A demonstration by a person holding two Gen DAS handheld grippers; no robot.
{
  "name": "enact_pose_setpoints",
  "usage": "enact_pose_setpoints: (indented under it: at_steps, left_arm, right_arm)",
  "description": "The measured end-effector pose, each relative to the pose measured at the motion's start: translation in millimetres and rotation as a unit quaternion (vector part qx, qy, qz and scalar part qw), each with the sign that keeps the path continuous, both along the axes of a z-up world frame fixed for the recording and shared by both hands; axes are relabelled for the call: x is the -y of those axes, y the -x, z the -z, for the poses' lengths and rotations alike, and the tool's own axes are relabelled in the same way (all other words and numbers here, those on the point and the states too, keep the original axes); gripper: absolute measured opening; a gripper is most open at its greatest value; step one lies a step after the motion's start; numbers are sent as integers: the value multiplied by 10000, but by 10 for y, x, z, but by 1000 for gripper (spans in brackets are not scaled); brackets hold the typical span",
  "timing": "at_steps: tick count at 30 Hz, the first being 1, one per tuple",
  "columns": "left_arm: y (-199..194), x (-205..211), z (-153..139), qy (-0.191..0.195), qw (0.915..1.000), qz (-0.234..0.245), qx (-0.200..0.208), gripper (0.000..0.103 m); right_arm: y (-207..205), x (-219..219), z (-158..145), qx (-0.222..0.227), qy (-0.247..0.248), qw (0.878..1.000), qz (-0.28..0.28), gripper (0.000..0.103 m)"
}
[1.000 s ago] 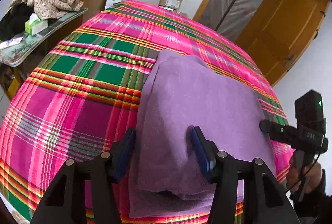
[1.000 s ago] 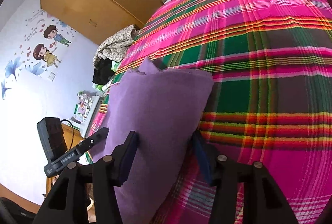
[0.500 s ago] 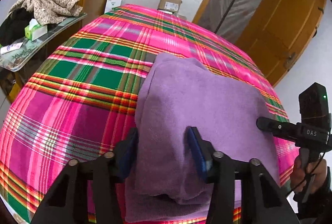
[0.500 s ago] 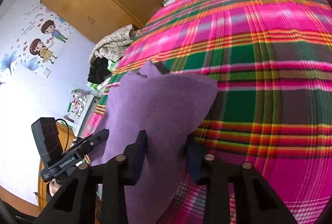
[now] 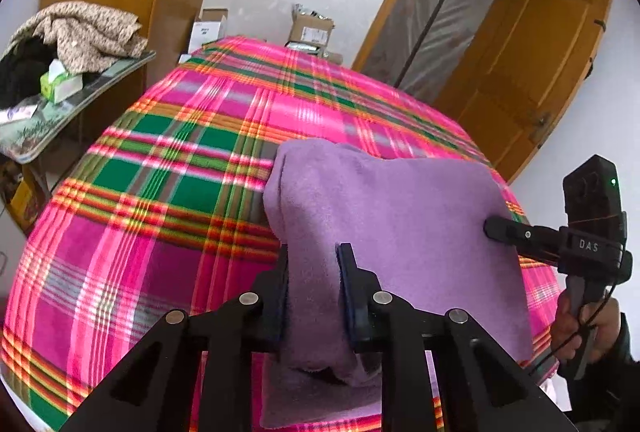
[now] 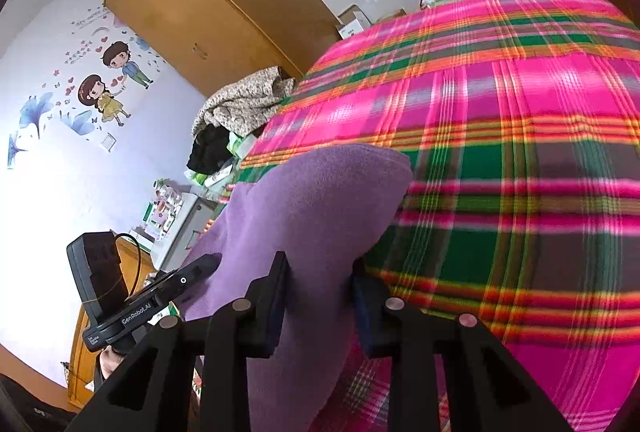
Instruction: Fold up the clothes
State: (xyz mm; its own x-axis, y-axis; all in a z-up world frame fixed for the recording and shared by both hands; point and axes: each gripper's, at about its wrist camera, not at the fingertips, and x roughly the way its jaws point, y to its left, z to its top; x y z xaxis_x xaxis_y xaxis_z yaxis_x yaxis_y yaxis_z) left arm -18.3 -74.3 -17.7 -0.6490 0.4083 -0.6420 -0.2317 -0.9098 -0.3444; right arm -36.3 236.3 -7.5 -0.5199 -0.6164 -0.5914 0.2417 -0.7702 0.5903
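Observation:
A folded purple fleece garment (image 5: pixel 392 224) hangs lifted over the pink and green plaid bedspread (image 5: pixel 160 192). My left gripper (image 5: pixel 312 296) is shut on its near left edge, a thick fold pinched between the blue pads. In the right wrist view the same purple garment (image 6: pixel 316 208) bulges up between the fingers, and my right gripper (image 6: pixel 320 300) is shut on its near right edge. The right gripper also shows in the left wrist view (image 5: pixel 560 244), held by a hand at the garment's right side. A lower purple layer (image 5: pixel 304 404) lies under the left gripper.
A side table (image 5: pixel 60 112) left of the bed holds a heap of patterned and black clothes (image 5: pixel 84 28) and a tissue box (image 5: pixel 60 86). Cardboard boxes (image 5: pixel 310 30) sit beyond the bed's far edge. A wooden wardrobe (image 6: pixel 208 16) and wooden doors (image 5: pixel 520 72) stand behind.
Both grippers went from open around the garment's near edge to shut on it. The purple garment has risen off the bedspread and both cameras have lifted with it.

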Motion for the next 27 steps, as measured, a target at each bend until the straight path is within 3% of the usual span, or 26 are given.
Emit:
enact_pose_setpoints:
  at_steps: [14, 27]
  left_arm:
    - [423, -101, -337, 447, 9983, -62, -370, 22]
    - [1086, -157, -468, 773, 9956, -74, -529, 22]
  right_arm:
    - [529, 40, -313, -345, -169, 9991, -169, 29]
    - [1180, 64, -346, -405, -253, 9988, -127, 29]
